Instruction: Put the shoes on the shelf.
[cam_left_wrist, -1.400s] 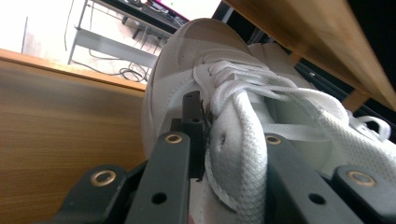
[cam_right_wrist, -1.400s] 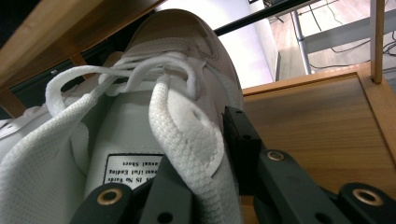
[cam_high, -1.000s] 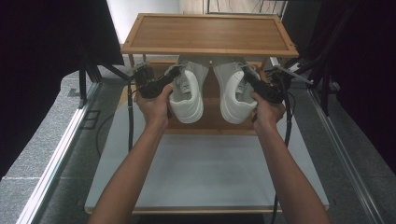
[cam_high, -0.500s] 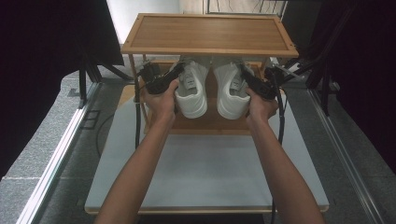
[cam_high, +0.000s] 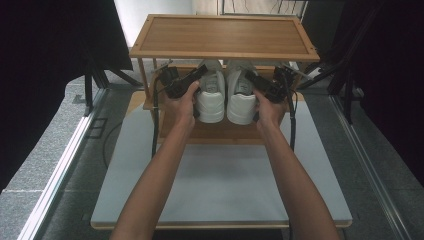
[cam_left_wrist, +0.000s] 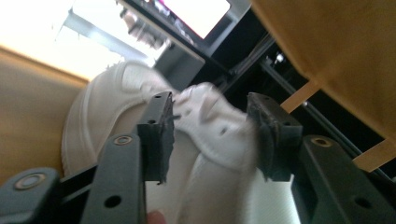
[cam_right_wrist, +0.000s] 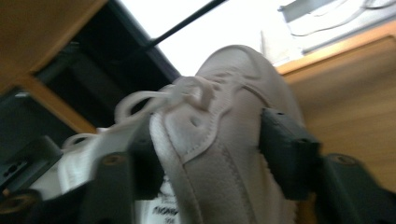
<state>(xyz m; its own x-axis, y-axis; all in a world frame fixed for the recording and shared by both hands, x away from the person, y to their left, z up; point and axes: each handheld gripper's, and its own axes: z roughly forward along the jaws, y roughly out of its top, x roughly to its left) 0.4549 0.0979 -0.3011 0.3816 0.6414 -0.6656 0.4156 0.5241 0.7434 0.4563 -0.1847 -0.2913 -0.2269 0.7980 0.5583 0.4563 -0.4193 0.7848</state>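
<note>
Black fingers (cam_left_wrist: 159, 135) of your left gripper (cam_left_wrist: 210, 137) sit either side of the left shoe's (cam_high: 211, 92) collar, but a gap shows at the near pad, so I cannot tell whether they have closed on it. Your right gripper's (cam_right_wrist: 212, 154) fingers (cam_right_wrist: 285, 149) press both sides of the right shoe (cam_high: 242, 94) at its throat, pinching it.

Both shoes stand side by side on the rack's (cam_high: 225, 35) lower shelf (cam_high: 220, 131), toes pointing away from you, heels at the front edge. The rack rests on the grey surface (cam_high: 220, 185).

Expect each shoe to be light, with a soft upper that folds under a pinch and a stiffer sole. The collar rim beside the laces is probably your best hold; smooth leather may slip, so grip deep.
</note>
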